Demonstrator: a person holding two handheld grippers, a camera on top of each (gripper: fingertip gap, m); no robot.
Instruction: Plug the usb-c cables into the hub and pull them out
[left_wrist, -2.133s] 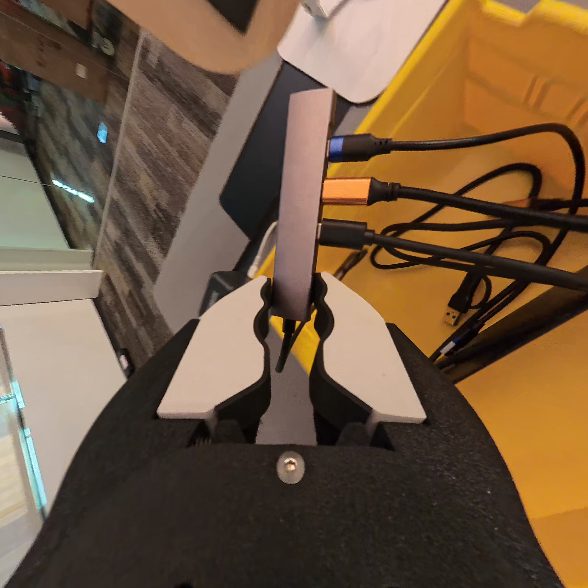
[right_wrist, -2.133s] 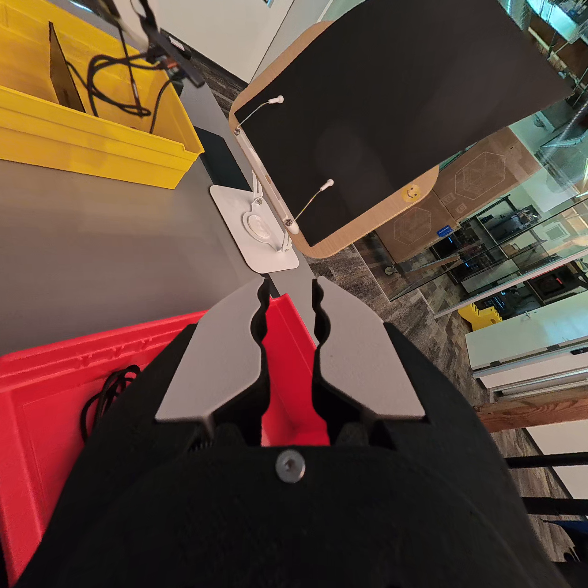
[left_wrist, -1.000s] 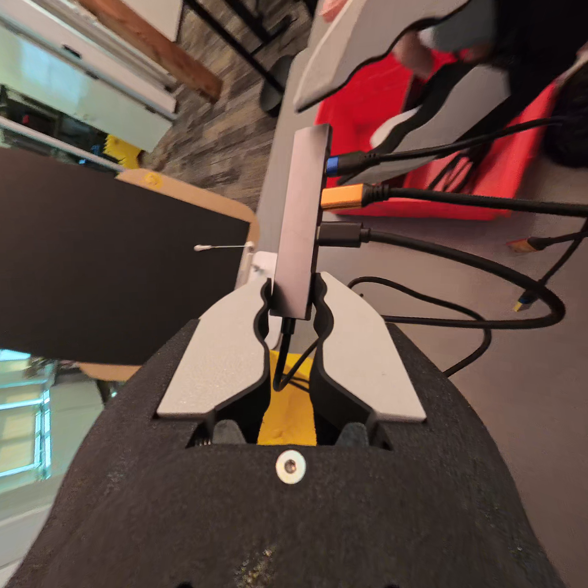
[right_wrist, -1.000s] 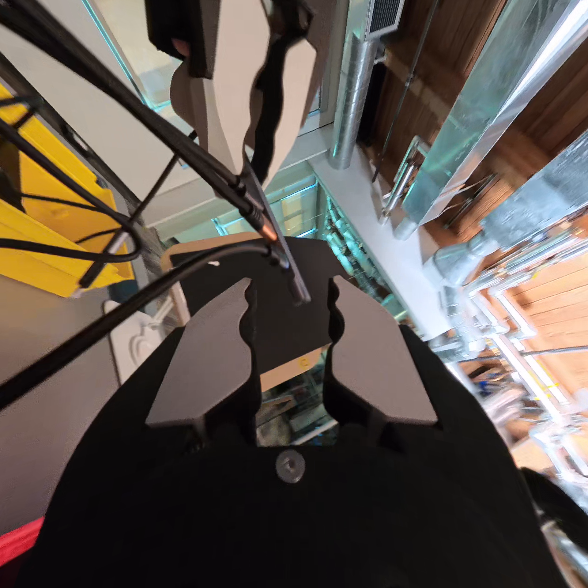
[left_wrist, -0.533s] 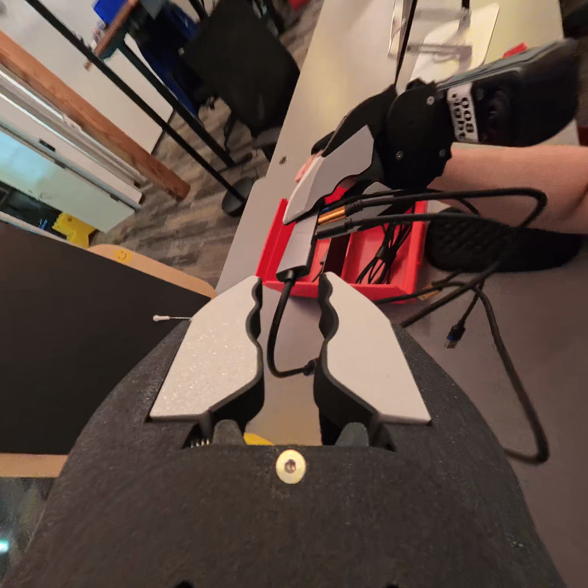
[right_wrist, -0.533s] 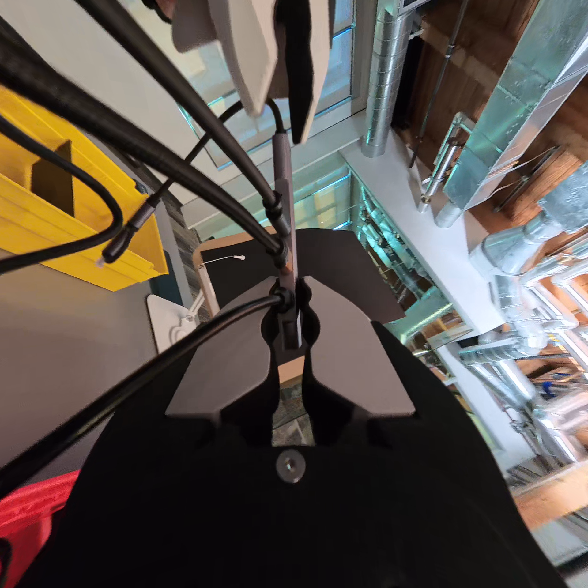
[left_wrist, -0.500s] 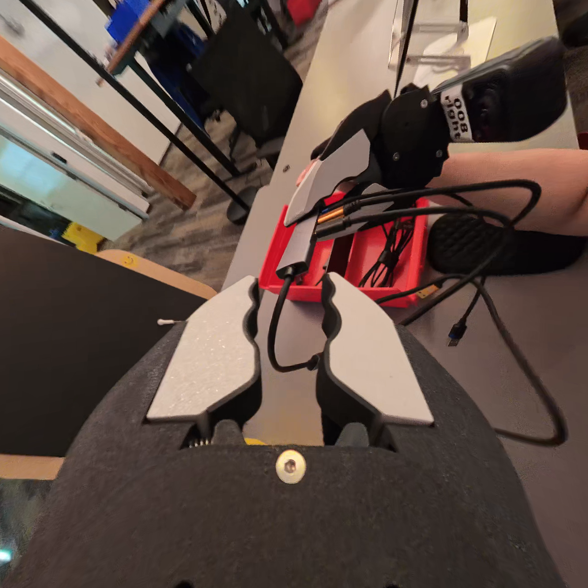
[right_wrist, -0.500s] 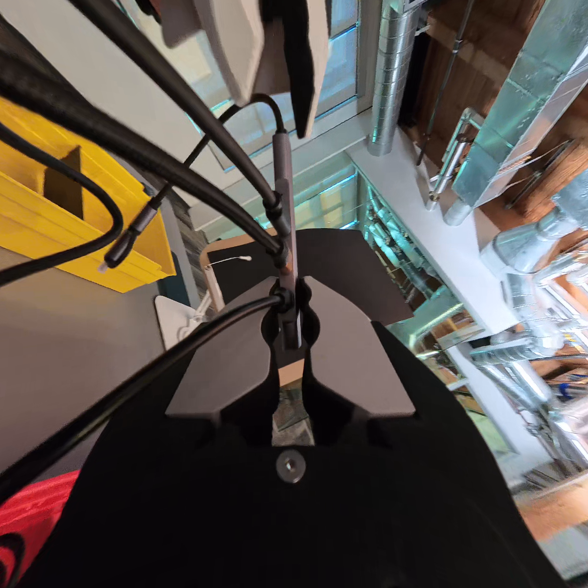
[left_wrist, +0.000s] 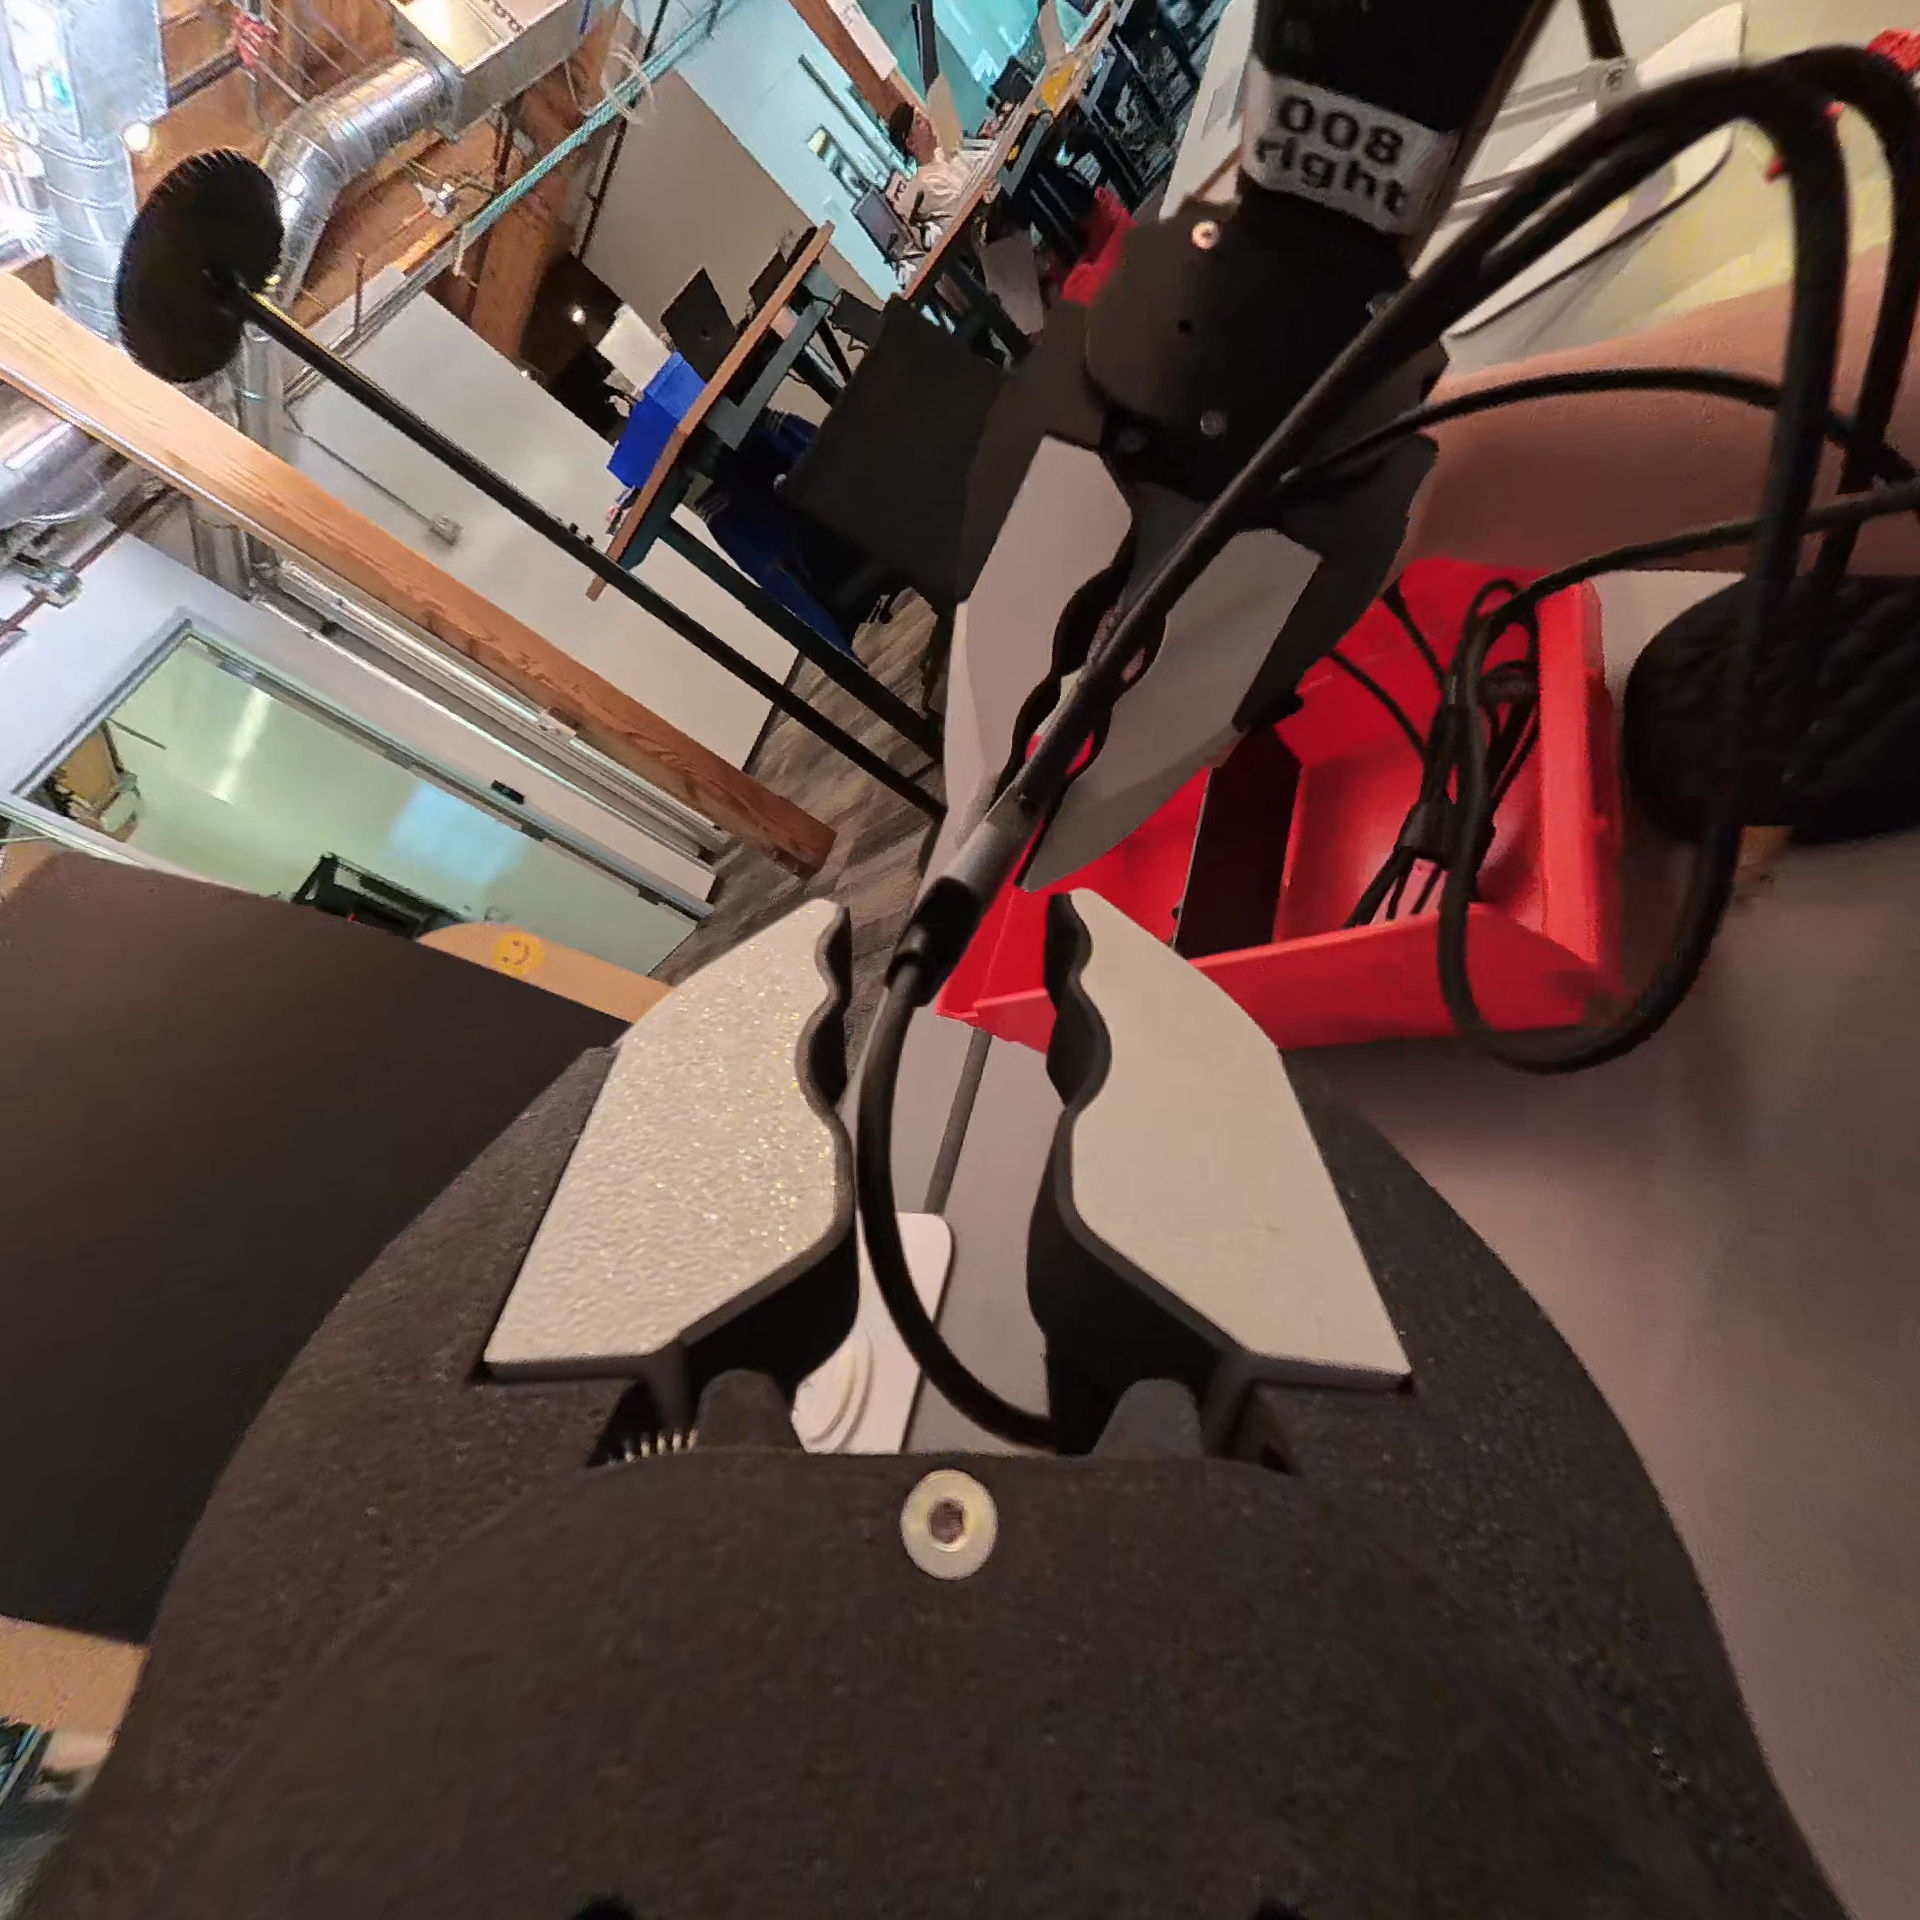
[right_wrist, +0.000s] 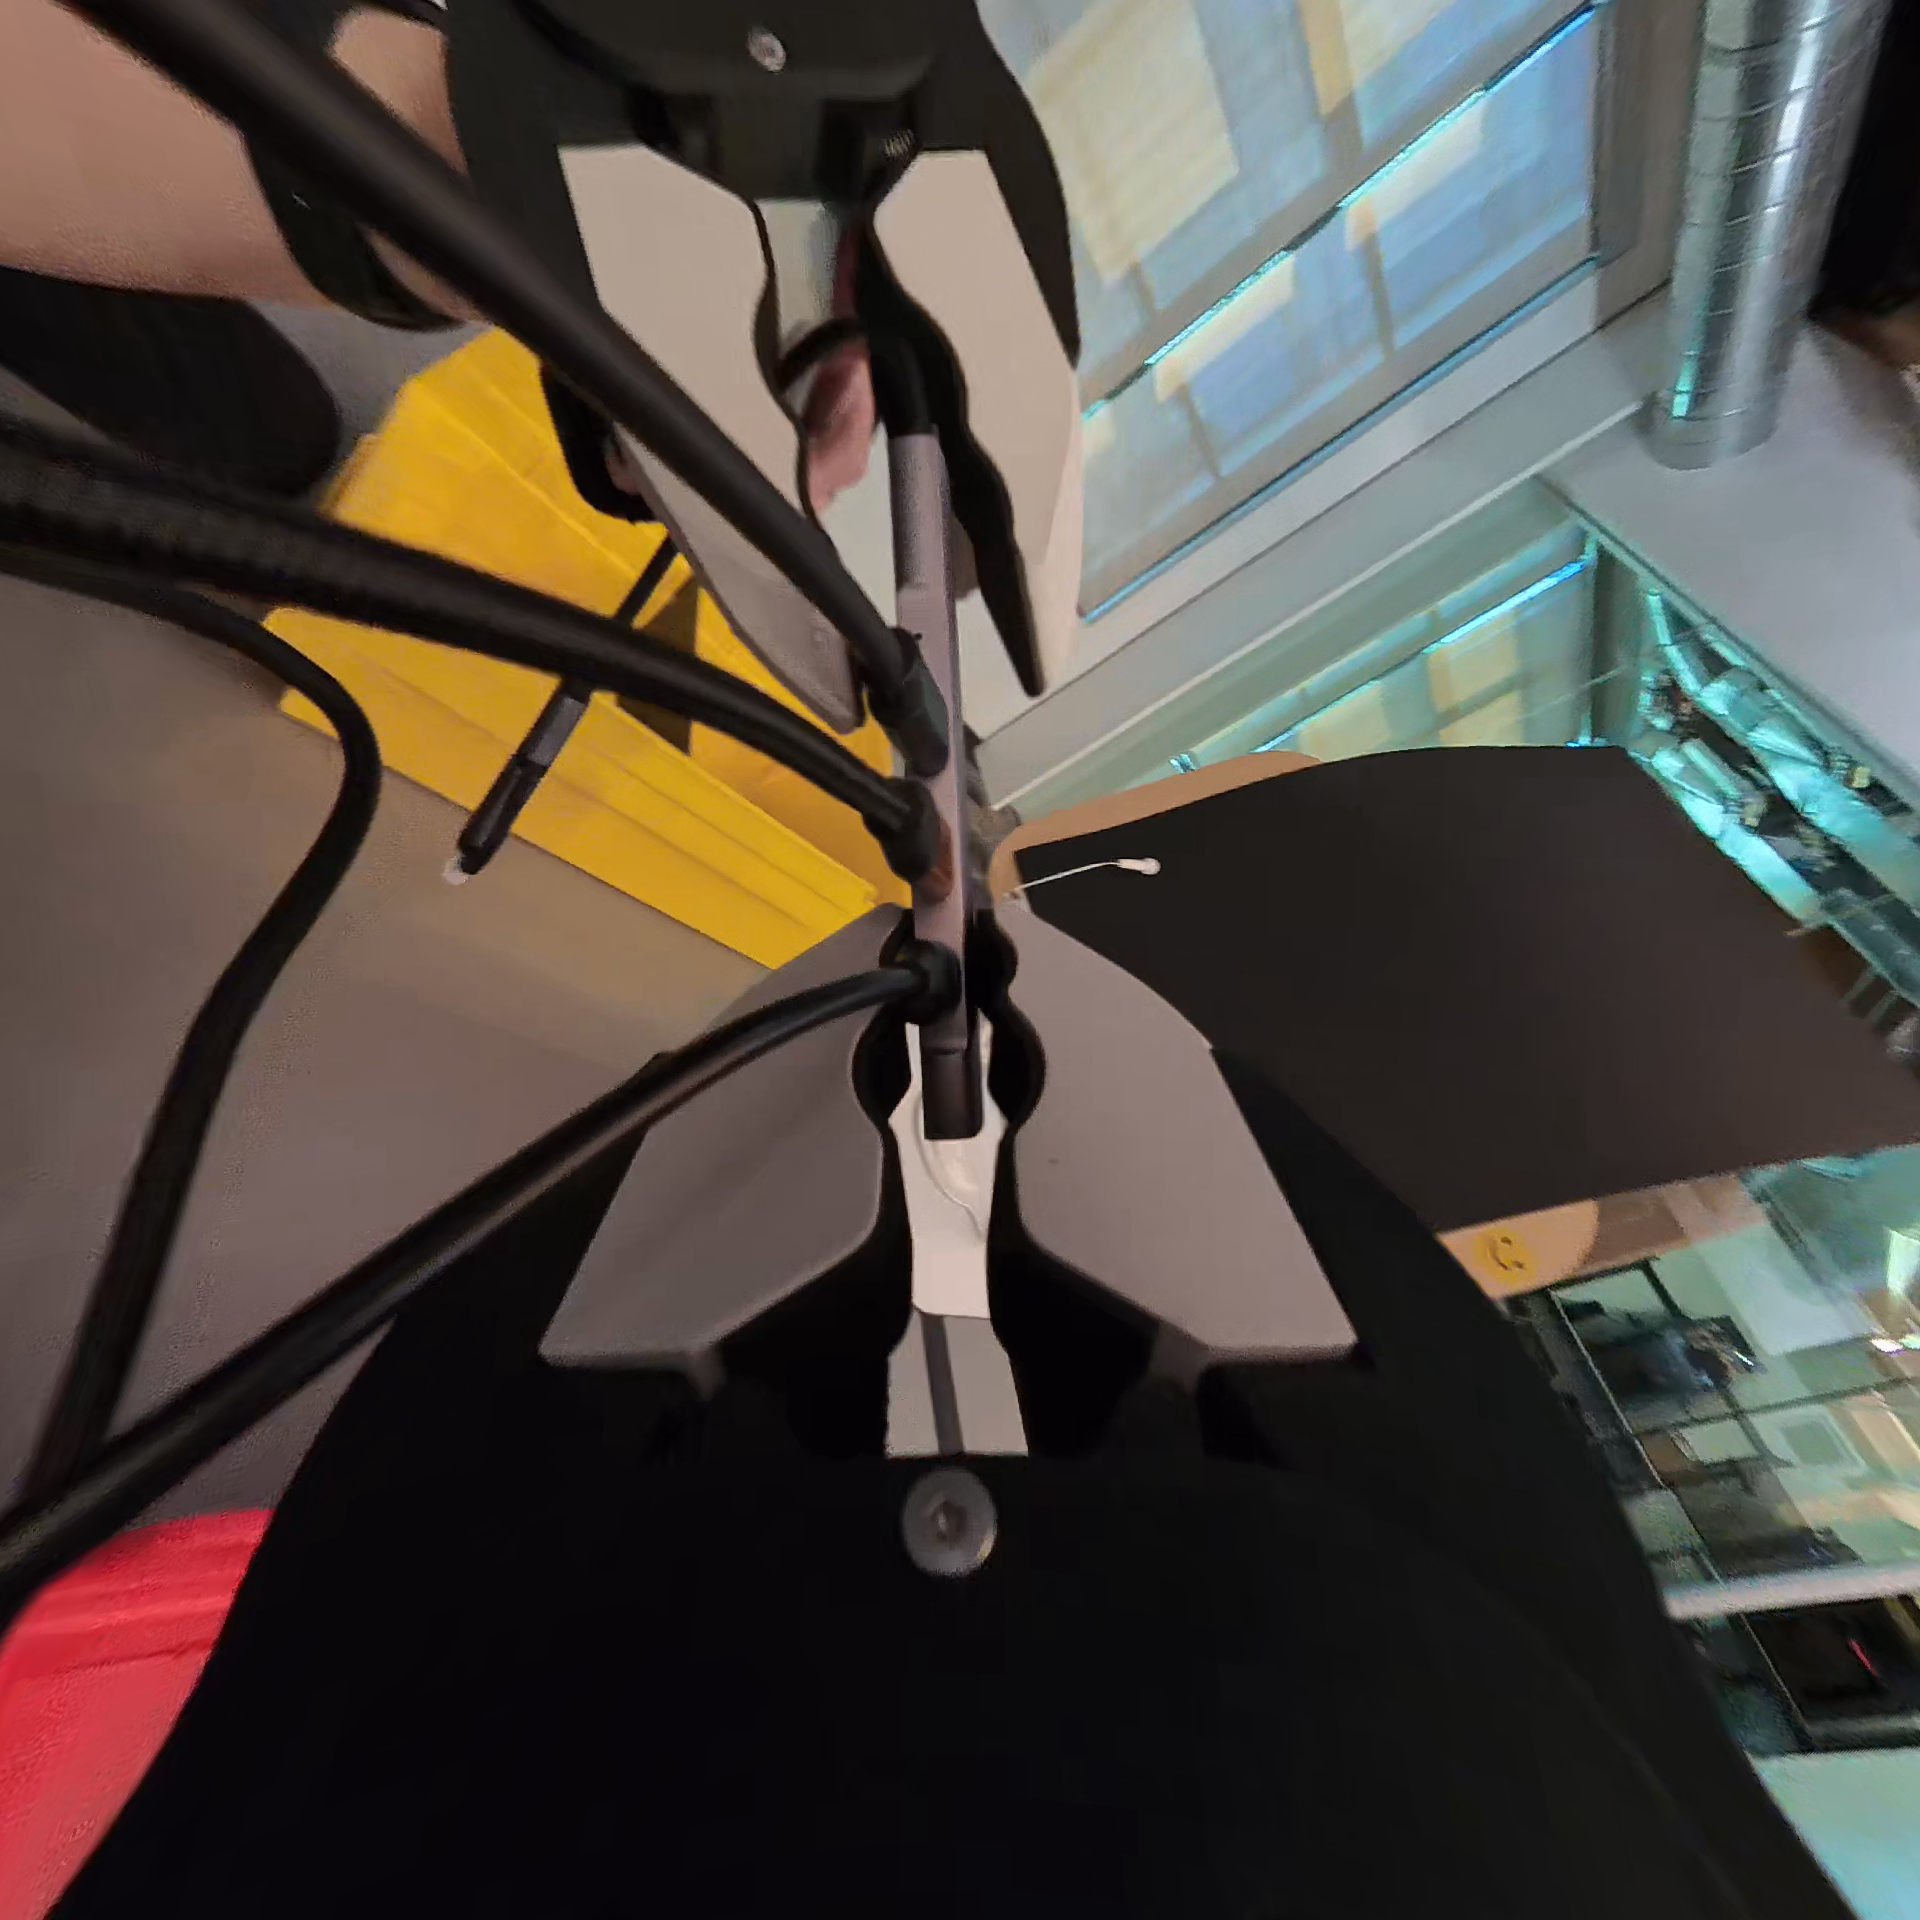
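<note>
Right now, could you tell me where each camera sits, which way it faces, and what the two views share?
Left wrist view: sits on the left gripper, open, looking along its fingers at the hub, the right gripper holding it, and the red bin on the grey table.
Right wrist view: sits on the right gripper, shut on the hub, facing up toward the left gripper, the yellow bin and windows.
Shared: both grippers, the hub, its black cables.
</note>
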